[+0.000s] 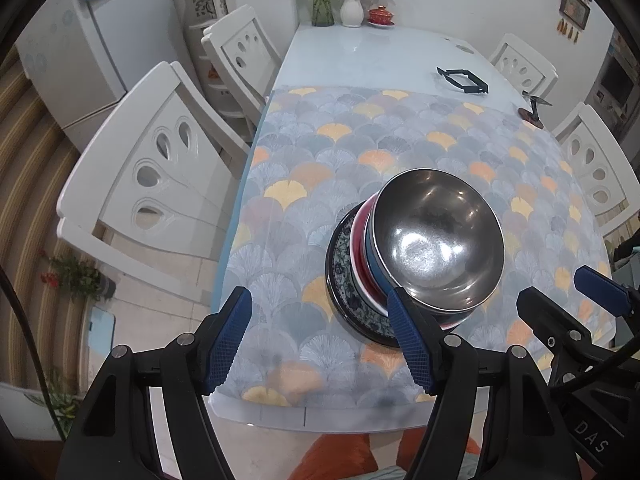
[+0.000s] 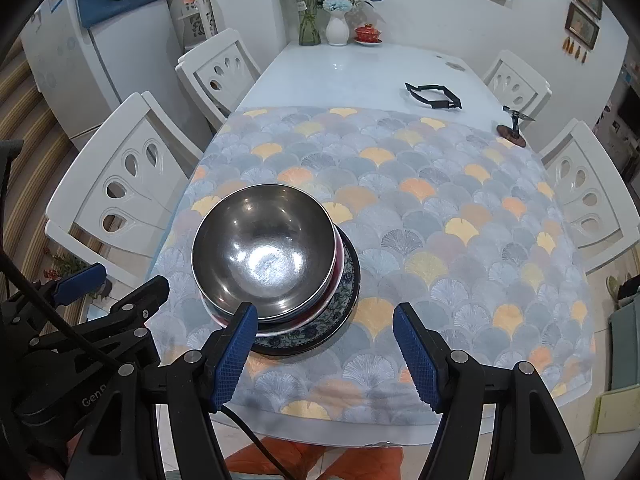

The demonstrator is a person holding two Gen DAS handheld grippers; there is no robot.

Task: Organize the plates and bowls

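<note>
A steel bowl (image 1: 438, 240) (image 2: 264, 250) sits on top of a stack: a blue bowl (image 1: 374, 268), a red-and-white bowl (image 1: 358, 256) and a dark patterned plate (image 1: 340, 276) (image 2: 346, 300) at the bottom. The stack stands on the patterned tablecloth near the front. My left gripper (image 1: 320, 344) is open and empty, above the table's front edge just left of the stack. My right gripper (image 2: 326, 354) is open and empty, just right of the stack. Each gripper shows at the edge of the other's view.
The tablecloth (image 2: 440, 240) covers the near half of a white table (image 2: 340, 76). A black frame-like object (image 2: 434, 97) and a small stand (image 2: 514, 126) lie far right. Vases (image 2: 336, 28) and a red lidded cup (image 2: 368, 34) stand at the back. White chairs (image 2: 128, 184) flank both sides.
</note>
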